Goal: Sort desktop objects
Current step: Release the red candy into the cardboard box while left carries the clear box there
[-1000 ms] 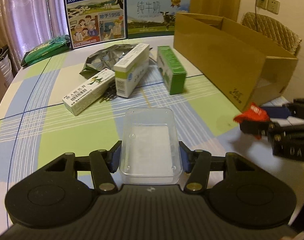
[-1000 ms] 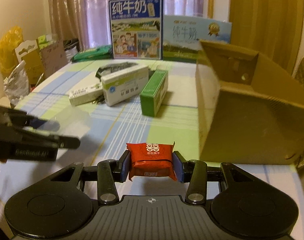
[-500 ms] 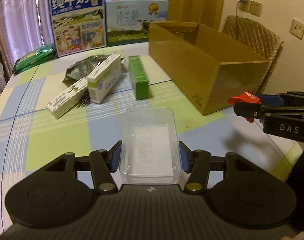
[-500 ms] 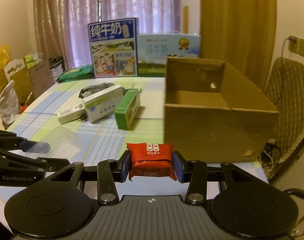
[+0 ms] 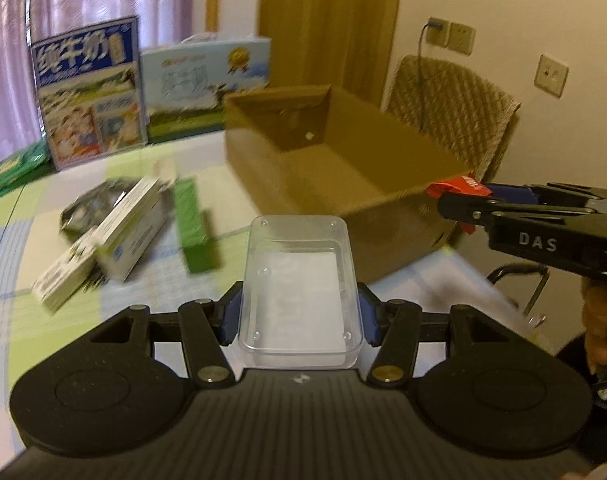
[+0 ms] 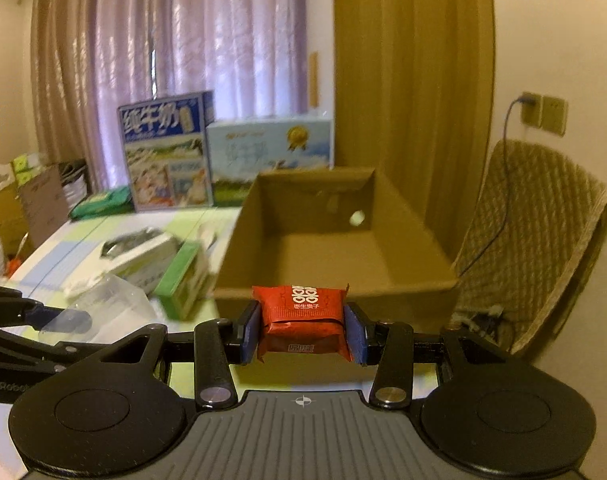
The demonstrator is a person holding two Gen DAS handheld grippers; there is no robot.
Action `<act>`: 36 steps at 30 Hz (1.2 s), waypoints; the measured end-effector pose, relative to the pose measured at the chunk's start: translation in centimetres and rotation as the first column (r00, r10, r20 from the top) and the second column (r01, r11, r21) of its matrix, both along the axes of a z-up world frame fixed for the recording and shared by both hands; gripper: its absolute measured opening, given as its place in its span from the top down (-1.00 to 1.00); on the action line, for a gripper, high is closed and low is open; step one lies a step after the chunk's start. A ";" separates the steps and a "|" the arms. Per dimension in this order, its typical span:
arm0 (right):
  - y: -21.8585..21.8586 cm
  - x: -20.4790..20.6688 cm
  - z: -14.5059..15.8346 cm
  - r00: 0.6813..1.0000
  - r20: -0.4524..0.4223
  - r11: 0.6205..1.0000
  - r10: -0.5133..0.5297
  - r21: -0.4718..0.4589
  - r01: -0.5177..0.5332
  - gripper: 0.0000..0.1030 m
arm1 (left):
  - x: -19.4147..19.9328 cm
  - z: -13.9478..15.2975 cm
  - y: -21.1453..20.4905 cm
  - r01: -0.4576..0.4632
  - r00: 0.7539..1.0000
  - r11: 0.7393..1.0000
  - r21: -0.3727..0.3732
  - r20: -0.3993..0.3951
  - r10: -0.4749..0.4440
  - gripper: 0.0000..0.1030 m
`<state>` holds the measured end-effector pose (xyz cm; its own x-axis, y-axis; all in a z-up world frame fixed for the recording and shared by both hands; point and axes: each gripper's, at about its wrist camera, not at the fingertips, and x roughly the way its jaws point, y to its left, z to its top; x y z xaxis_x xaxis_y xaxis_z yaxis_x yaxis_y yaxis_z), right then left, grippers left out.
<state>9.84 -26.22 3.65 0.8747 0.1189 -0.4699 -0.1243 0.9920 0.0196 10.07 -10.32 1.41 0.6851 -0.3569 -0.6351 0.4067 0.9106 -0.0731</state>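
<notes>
Jaws of both grippers are closed on cargo. A clear plastic tray (image 5: 301, 284) is clamped across its short sides by the left gripper (image 5: 301, 316), open side up and roughly level, probably so it can be set down flat. A red snack packet (image 6: 305, 322) is pinched at both ends by the right gripper (image 6: 304, 330), label facing the camera; the wrapper bulges slightly between the pads, so the grip is judged firm enough for carrying.

Both loads are held in the air, above the tabletop (image 5: 23, 308). The cardboard box (image 6: 331, 256) sits open-topped at 12 o'clock in the right wrist view, its near wall just beyond the packet; it looks empty from here. It is judged to be the sorting bin, which would explain why the packet is lined up with its mouth and raised to about rim level. In the left wrist view the box is at 1 o'clock and the right gripper (image 5: 457, 196) is seen at 3 o'clock, the packet beside the box's near corner.

Unsorted items are left at 10 o'clock: a green carton (image 5: 193, 226), a white medicine box (image 5: 129, 232), a slimmer white box (image 5: 63, 278) and a foil pouch (image 5: 97, 208) partly buried beneath them. Two milk cartons (image 5: 91, 92) stand at the far edge.

Step judged in hand: packet to be carried over the rim and released; the tray's destination cannot be told.
</notes>
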 end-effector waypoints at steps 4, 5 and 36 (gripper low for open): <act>-1.7 2.5 0.7 1.000 0.019 1.000 -0.021 -0.013 0.021 0.19 | 2.3 1.3 -2.1 0.020 1.000 0.999 -0.028 0.013 -0.020 0.00; -2.1 3.2 0.7 1.000 0.016 1.000 -0.025 -0.016 0.025 0.19 | 2.9 1.5 -2.5 0.024 1.000 0.999 -0.033 0.013 -0.023 0.00; -4.8 10.0 -1.7 0.995 -0.082 0.997 -0.050 0.059 0.055 0.19 | 9.5 0.5 -3.5 -0.015 1.000 0.995 -0.098 -0.004 0.015 -0.14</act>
